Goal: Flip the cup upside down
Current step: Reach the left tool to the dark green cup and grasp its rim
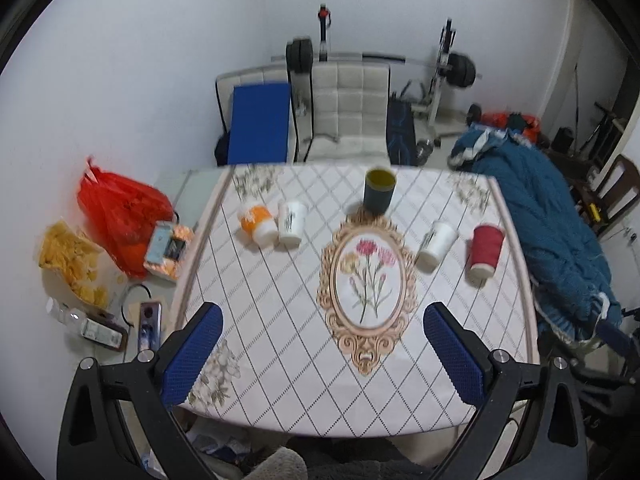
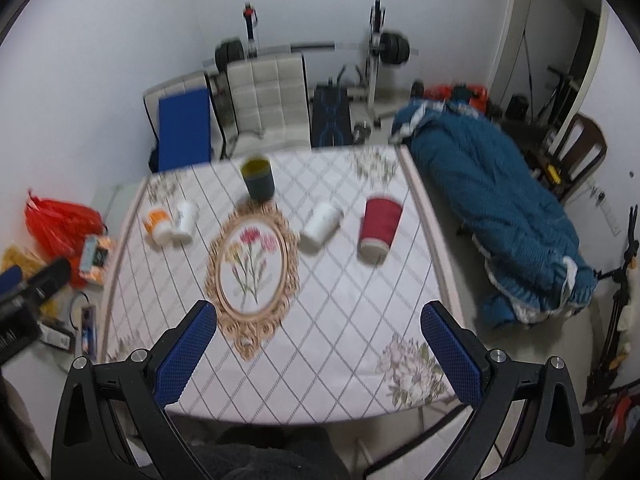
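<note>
A: Any writing legible on the cups?

B: No. The white cup has a dark plant-like print, too blurred to read. Next to it is an orange-and-white cup; they look to be touching.

A: Where is the cup to flip?

B: The dark cup with a yellow-green inside stands upright, mouth up, at the far side of the table, just beyond the oval flower emblem. To the right a second white cup and a red cup stand apart from each other.

A: The grippers?

B: The left gripper is spread wide over the near edge, holding nothing. The right gripper is likewise spread and empty.

A: Anything between them and the cup?

B: Only the diamond-patterned tablecloth.

A: The room?

B: White walls, a cream padded chair, a barbell rack, a teal quilt at right, and a red plastic bag on the floor at left.
</note>
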Tool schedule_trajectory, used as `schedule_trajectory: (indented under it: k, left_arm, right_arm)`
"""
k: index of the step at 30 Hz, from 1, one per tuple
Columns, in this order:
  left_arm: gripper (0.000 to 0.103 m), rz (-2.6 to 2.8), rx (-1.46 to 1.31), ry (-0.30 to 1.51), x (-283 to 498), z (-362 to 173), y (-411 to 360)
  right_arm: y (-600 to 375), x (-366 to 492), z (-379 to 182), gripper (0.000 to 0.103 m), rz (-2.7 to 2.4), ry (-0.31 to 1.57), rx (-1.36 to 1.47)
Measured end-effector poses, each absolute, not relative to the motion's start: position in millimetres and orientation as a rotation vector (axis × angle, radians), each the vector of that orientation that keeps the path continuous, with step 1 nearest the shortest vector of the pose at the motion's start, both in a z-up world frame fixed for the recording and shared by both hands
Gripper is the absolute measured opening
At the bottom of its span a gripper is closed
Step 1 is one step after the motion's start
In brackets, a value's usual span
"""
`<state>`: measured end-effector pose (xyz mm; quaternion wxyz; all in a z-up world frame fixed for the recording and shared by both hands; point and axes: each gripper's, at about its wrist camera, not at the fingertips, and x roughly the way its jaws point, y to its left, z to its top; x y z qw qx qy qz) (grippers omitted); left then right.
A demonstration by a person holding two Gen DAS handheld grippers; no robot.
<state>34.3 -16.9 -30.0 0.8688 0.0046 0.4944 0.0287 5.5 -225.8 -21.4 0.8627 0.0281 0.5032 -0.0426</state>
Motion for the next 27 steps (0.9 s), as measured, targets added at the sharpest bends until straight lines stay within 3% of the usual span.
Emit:
schedule_trajectory:
  k: [12,27]
  left_arm:
    - [0.103,0.093,0.039,1.191,72.1,-149.5,-35.0]
    - [0.103,0.044,0.048,1.178,196.2,-215.2,-39.2]
  right_arm:
    - [-267.1,33.5,-195.5,0.103,-0.061,1.316,0.072]
    - [-284.0,88.1,-307.9,0.103,-0.223,1.512,0.155]
